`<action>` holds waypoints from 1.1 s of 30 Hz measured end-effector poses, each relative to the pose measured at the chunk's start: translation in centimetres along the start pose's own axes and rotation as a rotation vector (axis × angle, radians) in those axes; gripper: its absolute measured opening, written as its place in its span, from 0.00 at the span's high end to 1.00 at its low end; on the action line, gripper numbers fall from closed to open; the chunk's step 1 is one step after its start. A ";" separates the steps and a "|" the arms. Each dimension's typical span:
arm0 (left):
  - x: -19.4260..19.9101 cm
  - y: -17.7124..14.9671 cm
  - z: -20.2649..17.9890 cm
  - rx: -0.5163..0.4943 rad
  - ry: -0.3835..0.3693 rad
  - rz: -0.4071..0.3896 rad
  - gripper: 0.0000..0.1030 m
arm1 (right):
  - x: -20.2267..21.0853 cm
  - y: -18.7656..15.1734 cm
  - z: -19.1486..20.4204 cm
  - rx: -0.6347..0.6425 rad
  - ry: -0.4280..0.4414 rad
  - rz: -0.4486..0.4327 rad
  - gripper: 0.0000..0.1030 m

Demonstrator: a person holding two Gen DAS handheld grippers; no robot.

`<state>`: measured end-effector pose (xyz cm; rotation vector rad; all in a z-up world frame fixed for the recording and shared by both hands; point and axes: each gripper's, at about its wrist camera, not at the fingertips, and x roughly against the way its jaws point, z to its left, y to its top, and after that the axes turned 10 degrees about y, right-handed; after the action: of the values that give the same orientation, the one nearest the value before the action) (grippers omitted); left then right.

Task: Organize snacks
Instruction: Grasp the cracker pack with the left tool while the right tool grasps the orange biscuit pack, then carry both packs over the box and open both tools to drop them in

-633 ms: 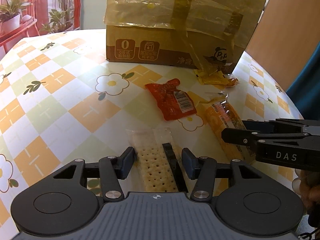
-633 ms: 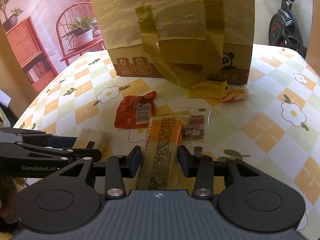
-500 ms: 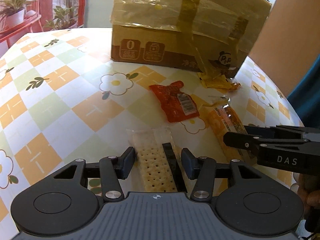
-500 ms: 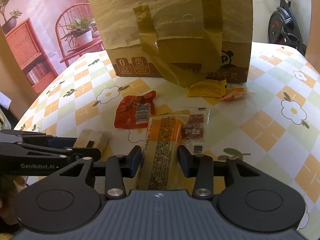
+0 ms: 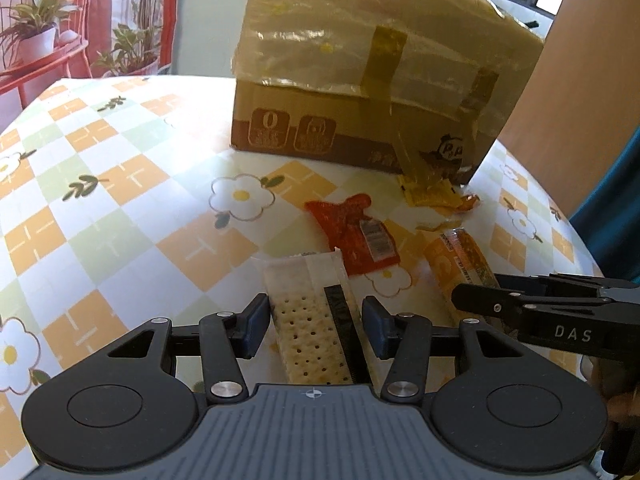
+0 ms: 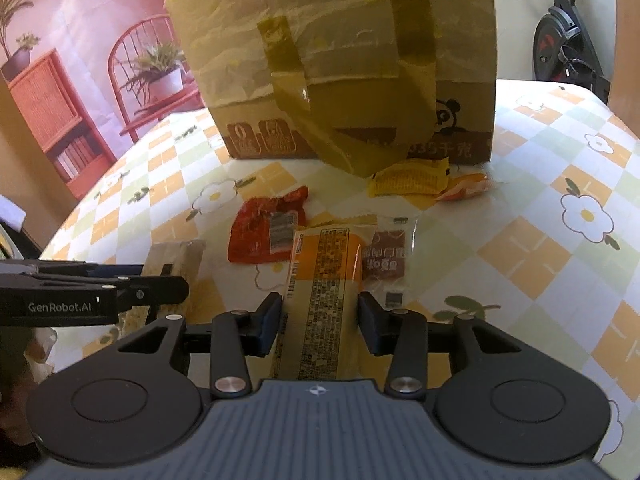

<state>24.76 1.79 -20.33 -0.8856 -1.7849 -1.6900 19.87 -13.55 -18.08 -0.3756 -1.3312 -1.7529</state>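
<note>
Gripping 1 packet each: left gripper (image 5: 314, 324) clamps the cracker pack (image 5: 310, 316), right gripper (image 6: 318, 322) the orange snack bar (image 6: 324, 300), both lengthwise toward the cardboard box (image 6: 340, 64) ahead.

Both grippers are matte black with silver screws, dark blue fingers (image 5: 256, 320), and white "DAS" and "GenRobot.AI" lettering.

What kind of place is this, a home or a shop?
Most likely a home, perhaps a dining or living room. The table has a flowered checked tablecloth, potted plants stand on a red rack behind it, and an exercise bike stands in a corner.
</note>
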 end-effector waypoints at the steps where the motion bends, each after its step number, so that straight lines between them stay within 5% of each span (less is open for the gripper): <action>1: 0.2 0.1 0.1 0.000 0.002 -0.007 0.49 | 0.1 0.1 0.0 -0.001 0.000 -0.007 0.58; 33: 5.8 8.7 1.2 0.015 -0.030 -0.280 0.49 | 5.5 8.2 1.3 0.109 -0.019 -0.262 0.58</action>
<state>27.71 3.67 -10.40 -0.6830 -2.0152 -1.8381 22.81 -15.24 -8.70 -0.1628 -1.5378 -1.8821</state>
